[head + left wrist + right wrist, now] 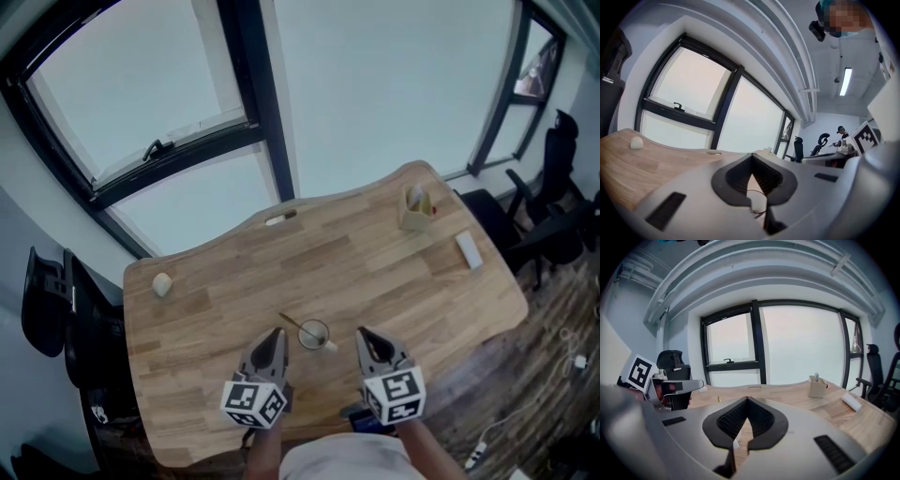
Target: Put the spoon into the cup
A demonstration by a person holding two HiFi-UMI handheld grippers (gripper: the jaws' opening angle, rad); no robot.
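Note:
A small clear cup [313, 335] stands on the wooden desk [225, 309] near its front edge. The spoon [289, 322] rests inside it, its thin handle leaning out to the upper left. My left gripper [274, 336] sits just left of the cup and my right gripper [364, 335] just right of it, both apart from the cup. In each gripper view the jaws meet at the tip, left gripper [751, 158] and right gripper [746, 399], with nothing held between them.
A beige holder [415, 208] and a white block [467, 250] lie at the desk's far right. A small pale lump [162, 284] sits far left. Black office chairs [548, 197] stand right of the desk; another chair [56, 300] is at its left.

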